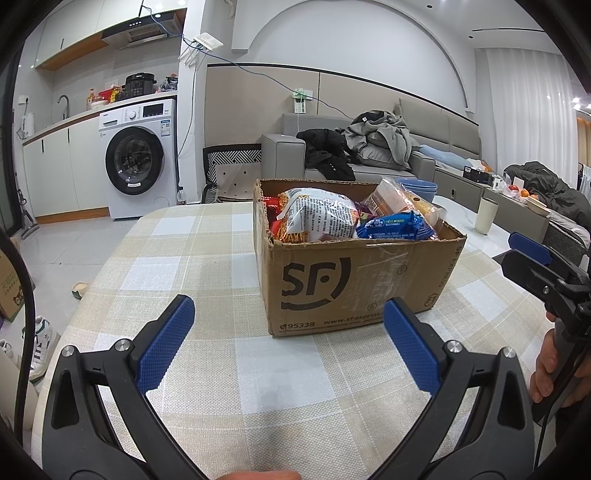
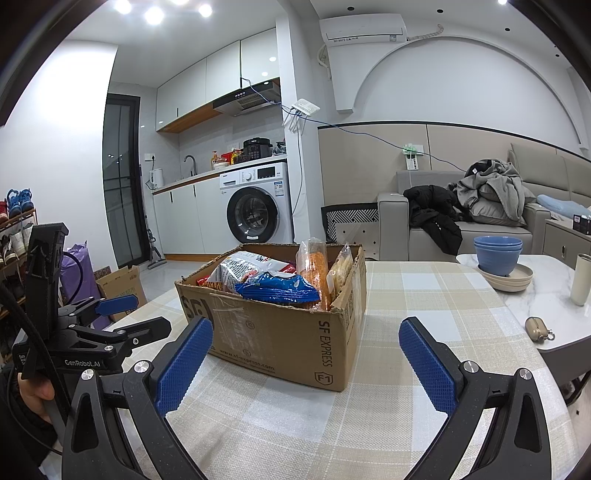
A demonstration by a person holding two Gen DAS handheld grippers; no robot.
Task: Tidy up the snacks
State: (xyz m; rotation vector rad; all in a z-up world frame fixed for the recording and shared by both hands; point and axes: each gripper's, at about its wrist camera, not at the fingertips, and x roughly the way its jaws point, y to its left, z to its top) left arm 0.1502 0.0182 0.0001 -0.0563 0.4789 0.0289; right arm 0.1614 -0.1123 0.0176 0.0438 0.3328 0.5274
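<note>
Both grippers, left gripper (image 1: 288,332) and right gripper (image 2: 306,354), hover wide and empty over the checked tablecloth (image 1: 229,258) short of the cardboard box (image 1: 354,288), snack packets (image 1: 321,218) heaped inside; any reach should descend vertically, gripping one packet's edge.

Bright, even indoor light, ceiling spotlights (image 2: 153,11) glaring white overhead, soft faint shadows, sharp focus, strong fisheye bending, dark corners
</note>
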